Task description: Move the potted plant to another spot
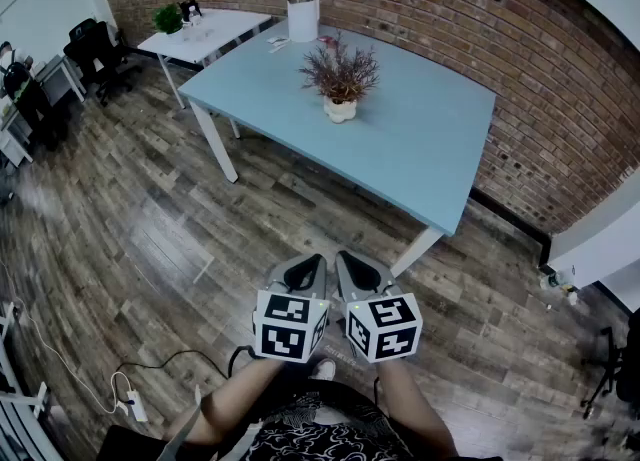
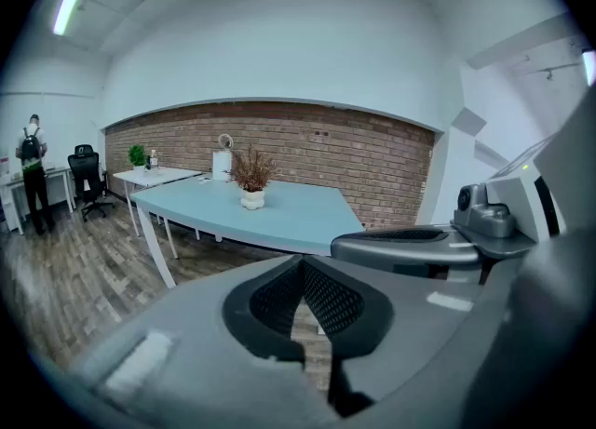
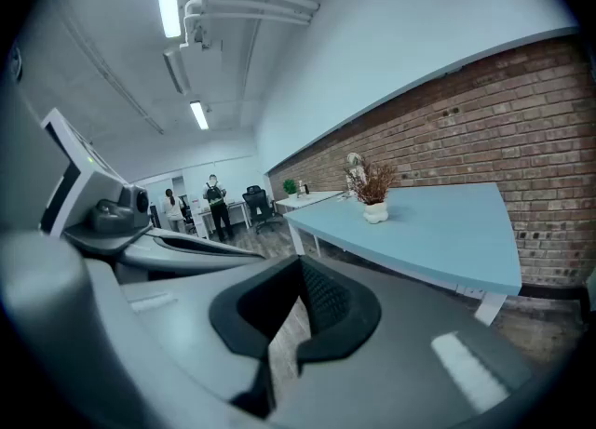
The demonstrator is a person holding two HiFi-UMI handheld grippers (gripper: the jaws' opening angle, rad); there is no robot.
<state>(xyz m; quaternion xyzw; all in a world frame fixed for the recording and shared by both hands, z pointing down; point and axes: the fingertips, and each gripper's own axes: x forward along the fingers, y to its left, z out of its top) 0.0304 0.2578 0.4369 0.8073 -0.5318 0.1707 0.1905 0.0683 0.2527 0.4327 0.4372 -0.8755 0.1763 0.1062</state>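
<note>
Both jaw pairs pressed together, nothing held.
Side by side above the wood floor (image 1: 150, 249), the left gripper (image 1: 316, 261) and right gripper (image 1: 342, 257) hang well short of the blue table (image 1: 430, 159); the only print is the square markers on their cubes. The potted plant (image 1: 340, 79) stands on that table, well in from every edge, with bare top to its right. A white container (image 1: 303, 17) sits at the far edge. Both forearms are cut off below.
</note>
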